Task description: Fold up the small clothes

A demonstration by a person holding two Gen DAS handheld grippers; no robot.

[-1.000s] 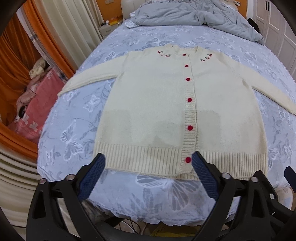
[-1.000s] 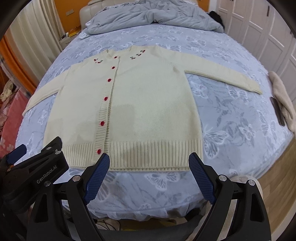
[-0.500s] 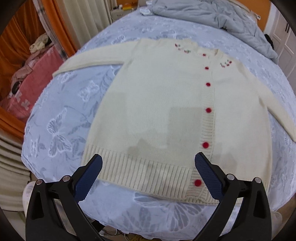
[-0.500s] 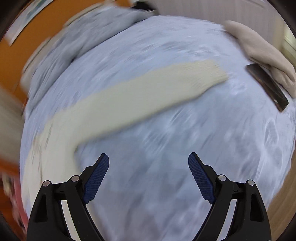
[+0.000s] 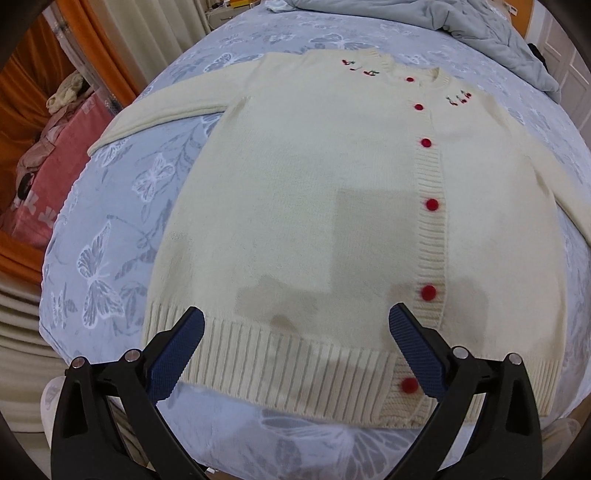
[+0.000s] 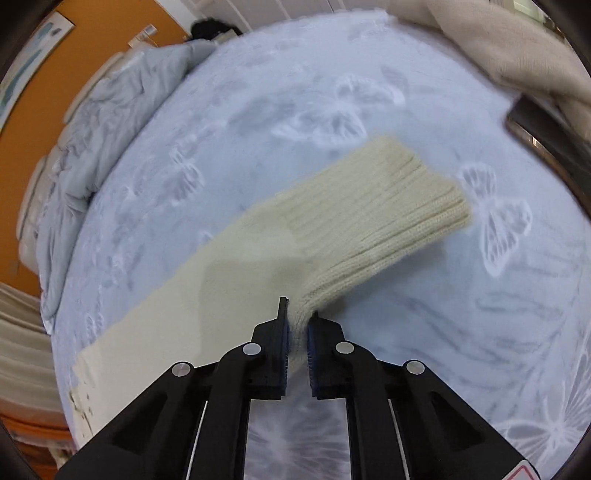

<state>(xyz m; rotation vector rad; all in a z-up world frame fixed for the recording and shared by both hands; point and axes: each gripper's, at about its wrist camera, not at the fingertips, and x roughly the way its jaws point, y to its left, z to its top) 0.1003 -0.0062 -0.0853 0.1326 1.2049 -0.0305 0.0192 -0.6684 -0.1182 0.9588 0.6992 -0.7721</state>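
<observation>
Right claw [image 6: 297, 325] pinches the sleeve [image 6: 369, 221] cuff (cardigan [image 5: 314, 206] body lies leftward); left claw [image 5: 295, 347] wide, over the hem

Cream cardigan [image 5: 332, 206], plain knit with ribbed hem and button band, red buttons [image 5: 431, 204] running down it, tiny red-and-green cherry stitching by the neck; its ribbed cuff [image 6: 388, 206] shows the same cream. The bed [image 5: 122, 229] wears a pale blue cover patterned with white butterflies. Grey duvet [image 5: 461, 18] behind, orange curtain [image 5: 22, 92] at the side. Both claws, left claw [image 5: 295, 345] and right claw [image 6: 297, 325], are black with navy textured pads
</observation>
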